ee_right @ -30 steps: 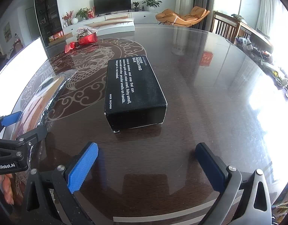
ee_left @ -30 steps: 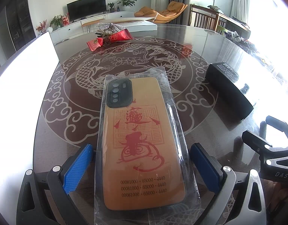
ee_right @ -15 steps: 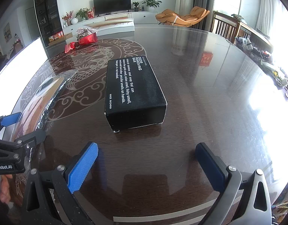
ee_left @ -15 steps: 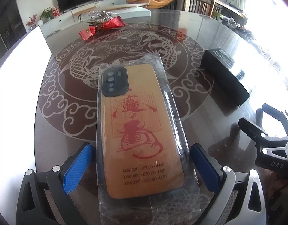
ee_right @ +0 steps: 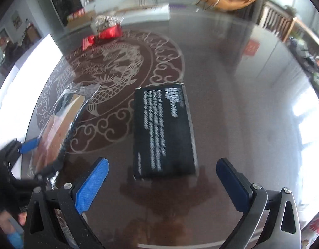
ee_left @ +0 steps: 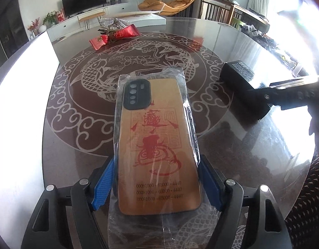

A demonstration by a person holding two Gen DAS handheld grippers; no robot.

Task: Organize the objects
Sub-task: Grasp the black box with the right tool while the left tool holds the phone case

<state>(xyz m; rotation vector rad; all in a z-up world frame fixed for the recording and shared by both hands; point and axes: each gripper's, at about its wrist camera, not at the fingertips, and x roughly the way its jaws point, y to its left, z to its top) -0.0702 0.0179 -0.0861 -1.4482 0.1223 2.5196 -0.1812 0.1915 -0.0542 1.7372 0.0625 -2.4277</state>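
I take the round dark glass-topped table with the pale dragon roundel (ee_left: 138,66) as my landmark. On the near rim of that roundel lies the orange-tan phone case with red calligraphy, sealed in a clear plastic sleeve (ee_left: 157,151), its black camera end pointing toward the roundel's centre. My left gripper (ee_left: 157,184) straddles the near end of it, and its jaws are closing; the blue pads sit right at the sleeve's long edges, though I can't tell whether they press yet.

I judge this case light, thin and fairly stiff, but the sleeve is slick and loose, so it may slide or crinkle under the pads. The long edges are the place to grip, low on the case's sides, not on the film alone.

Just off the roundel's right rim rests the matte black rectangular cardboard box with white print (ee_right: 163,132). My right gripper (ee_right: 161,186) hangs short of its near end, jaws wide apart, holding nothing. The box looks light and rigid; across its two long sides seems best. The right view is blurred.
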